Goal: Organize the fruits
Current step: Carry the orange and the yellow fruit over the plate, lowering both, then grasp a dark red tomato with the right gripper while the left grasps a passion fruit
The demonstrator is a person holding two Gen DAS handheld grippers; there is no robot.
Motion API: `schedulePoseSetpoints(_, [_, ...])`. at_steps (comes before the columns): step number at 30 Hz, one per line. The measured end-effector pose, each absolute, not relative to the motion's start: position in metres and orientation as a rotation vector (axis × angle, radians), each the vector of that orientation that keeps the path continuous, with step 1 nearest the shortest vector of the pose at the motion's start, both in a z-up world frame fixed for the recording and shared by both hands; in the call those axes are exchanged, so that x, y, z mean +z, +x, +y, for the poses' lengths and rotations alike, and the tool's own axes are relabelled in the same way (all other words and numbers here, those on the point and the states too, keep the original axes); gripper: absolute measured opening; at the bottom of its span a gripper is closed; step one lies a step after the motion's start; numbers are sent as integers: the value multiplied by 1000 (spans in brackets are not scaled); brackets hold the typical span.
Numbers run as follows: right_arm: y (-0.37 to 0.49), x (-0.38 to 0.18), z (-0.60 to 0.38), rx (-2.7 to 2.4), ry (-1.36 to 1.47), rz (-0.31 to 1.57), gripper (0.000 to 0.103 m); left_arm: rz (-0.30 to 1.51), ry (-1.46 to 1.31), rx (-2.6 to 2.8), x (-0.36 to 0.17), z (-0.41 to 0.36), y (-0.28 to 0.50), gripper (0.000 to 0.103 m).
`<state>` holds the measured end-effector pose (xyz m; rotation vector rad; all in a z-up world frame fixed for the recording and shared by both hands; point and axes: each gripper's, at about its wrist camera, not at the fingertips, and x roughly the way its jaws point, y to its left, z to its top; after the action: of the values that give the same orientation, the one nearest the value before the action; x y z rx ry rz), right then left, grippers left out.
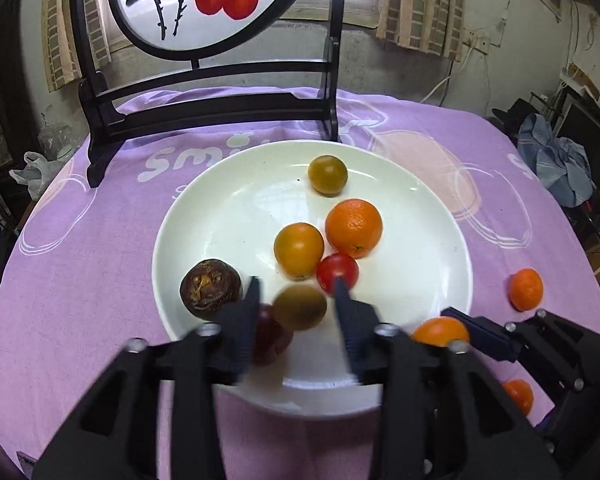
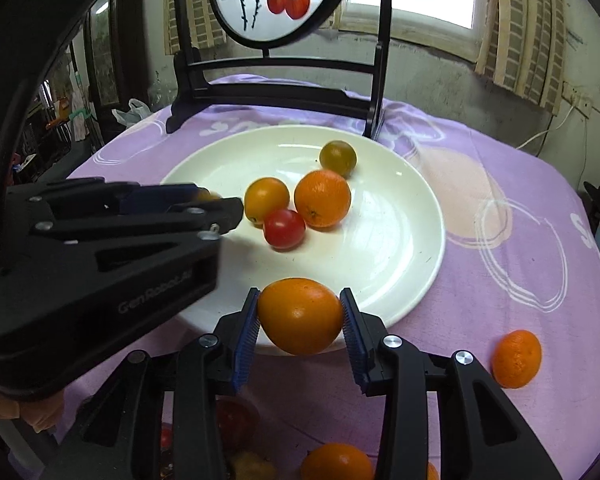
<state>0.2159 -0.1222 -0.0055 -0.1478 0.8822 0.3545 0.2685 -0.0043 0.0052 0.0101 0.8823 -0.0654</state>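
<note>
A white plate [image 1: 432, 216] on the purple cloth holds a green-yellow tomato [image 1: 327, 175], an orange [image 1: 353, 227], a yellow fruit [image 1: 299, 250], a red tomato [image 1: 337, 272], a brown wrinkled fruit [image 1: 211, 289] and a dark red fruit [image 1: 270, 336]. My left gripper [image 1: 296, 292] hangs open over the plate's near side. A blurred olive fruit [image 1: 300, 307] lies between its fingers, clear of both pads. My right gripper [image 2: 300, 293] is shut on an orange fruit [image 2: 300, 316] at the plate's near rim [image 2: 412, 292].
A black wooden stand with a round painted screen [image 1: 204, 108] rises just behind the plate. Small mandarins lie loose on the cloth [image 1: 526, 289], [image 1: 518, 396], [image 2: 516, 358]. More fruit [image 2: 336, 462] shows below the right gripper. The table edge drops off to the right.
</note>
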Motion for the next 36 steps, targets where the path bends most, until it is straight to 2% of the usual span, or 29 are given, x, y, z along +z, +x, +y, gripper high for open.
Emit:
schedulePoseSetpoints(2, [211, -3, -126, 362, -134, 871, 46, 857, 15, -38, 8, -5, 265, 67])
schedulePoseSetpoints(7, [190, 8, -144, 351, -105, 843, 56, 844, -3, -36, 17, -1, 248, 72])
schedulePoseSetpoints(11, [169, 15, -164, 341, -67, 838, 57, 840, 9, -31, 22, 2, 222, 83])
schedulePoseSetpoints(16, [136, 15, -186, 322, -43, 831, 60, 826, -11, -37, 25, 10, 173, 90])
schedulePoseSetpoints(25, [83, -6, -198, 313, -24, 880, 61, 826, 0, -10, 6, 25, 102, 94])
schedulePoseSetpoints(30, [62, -14, -180, 347, -63, 907, 62, 849, -13, -7, -10, 38, 86, 94])
schedulePoseSetpoints(32, [55, -18, -170, 361, -101, 916, 67, 860, -34, -9, -14, 46, 84, 94])
schedulePoseSetpoints(36, [41, -28, -145, 382, -194, 932, 67, 863, -101, -13, -19, 64, 85, 94])
